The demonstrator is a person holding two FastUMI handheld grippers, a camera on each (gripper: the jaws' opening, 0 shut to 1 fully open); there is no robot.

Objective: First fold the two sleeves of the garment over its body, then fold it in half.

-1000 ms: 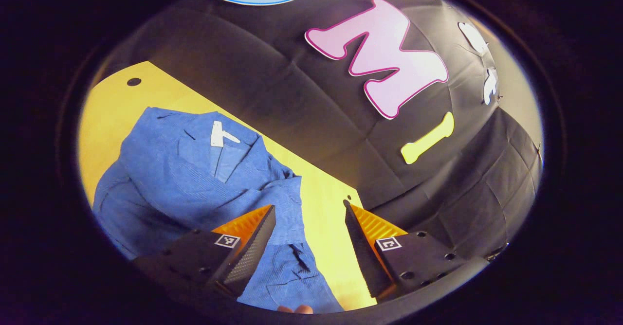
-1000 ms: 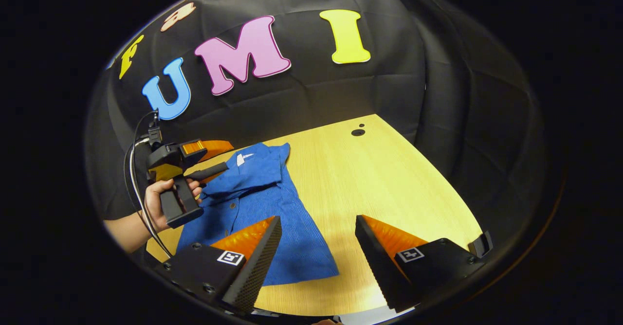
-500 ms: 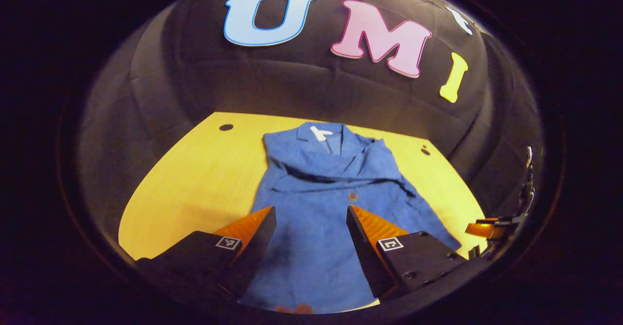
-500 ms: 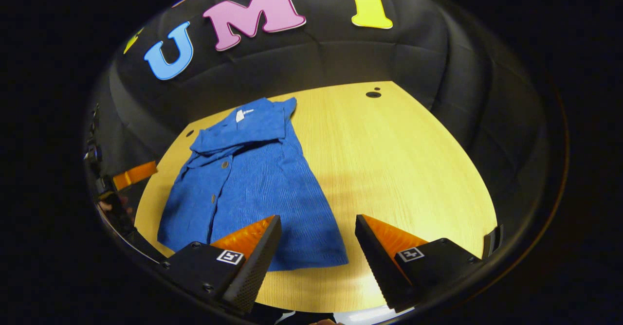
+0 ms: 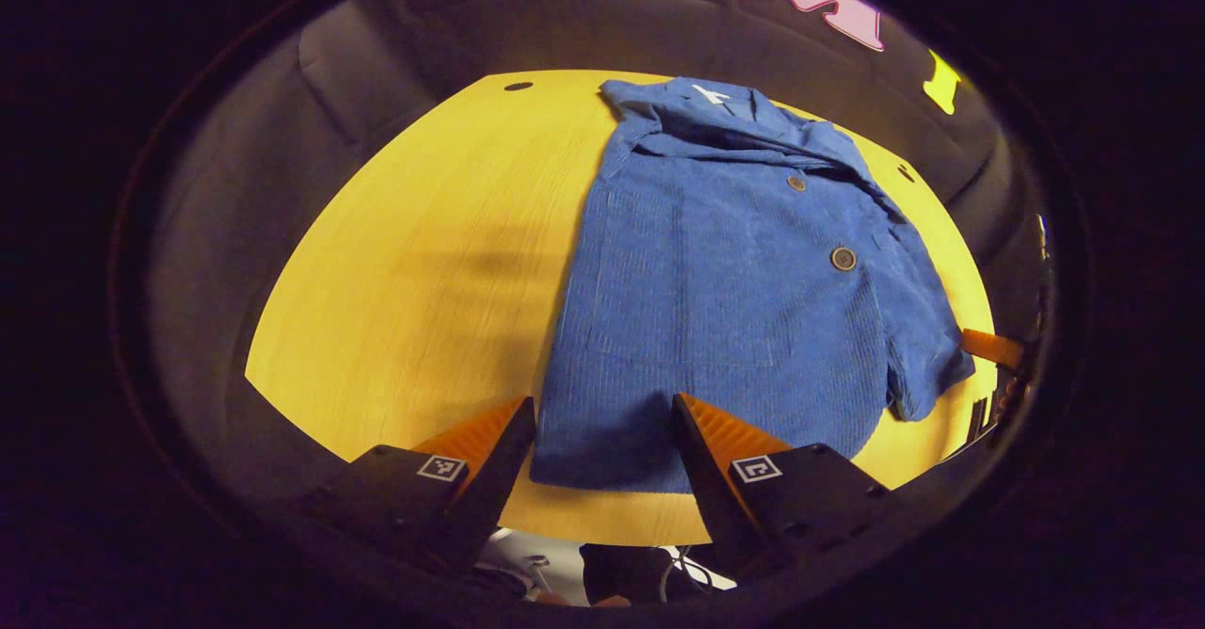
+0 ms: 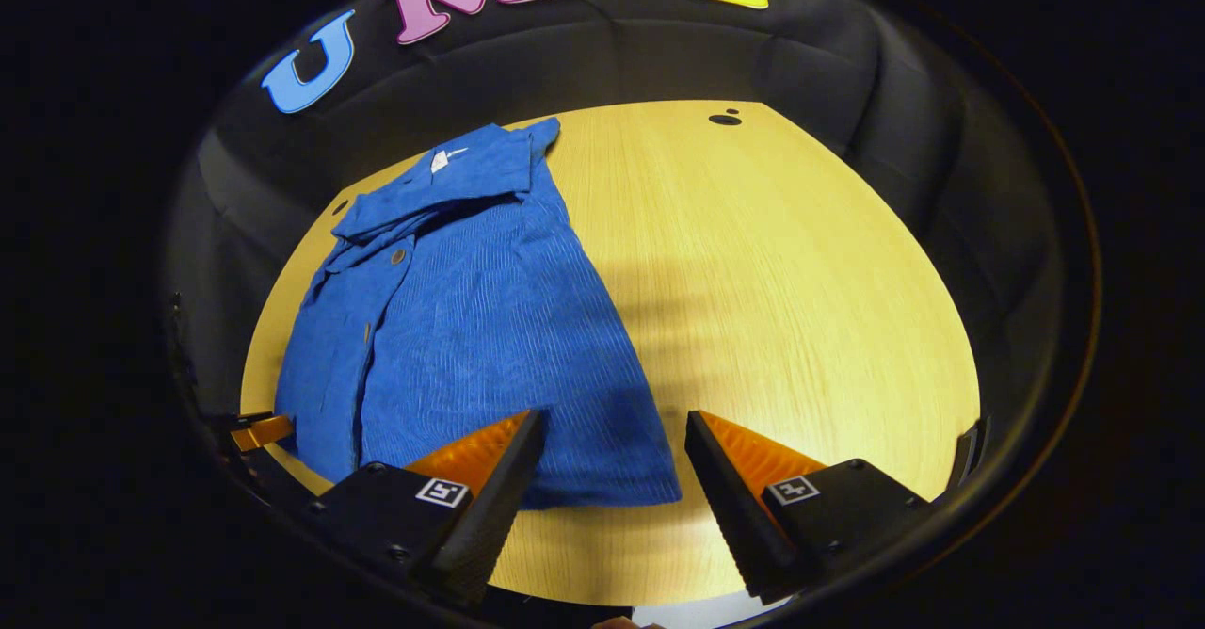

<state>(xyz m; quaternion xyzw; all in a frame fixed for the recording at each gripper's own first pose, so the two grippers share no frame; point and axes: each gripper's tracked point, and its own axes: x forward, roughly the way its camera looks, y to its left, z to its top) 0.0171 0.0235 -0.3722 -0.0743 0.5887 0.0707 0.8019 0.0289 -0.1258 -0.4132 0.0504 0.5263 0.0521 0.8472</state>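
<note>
blue garment flat on table, sleeves looked folded over body; half-fold left. left hand-held gripper and right hand-held gripper agape, empty, at hem.

Recording booth: black cloth wall, wooden table

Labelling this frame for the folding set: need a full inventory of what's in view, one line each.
garment: 1, blue, flat on the table, collar toward the wall, both sleeves folded over its body
buttons: several, dark, down its front
table: 1, light wood, small dark holes near the far edge
booth wall: 1, black cloth, behind the table
left gripper: 1, open, at the hem
right gripper: 1, open, at the hem's corner
</note>
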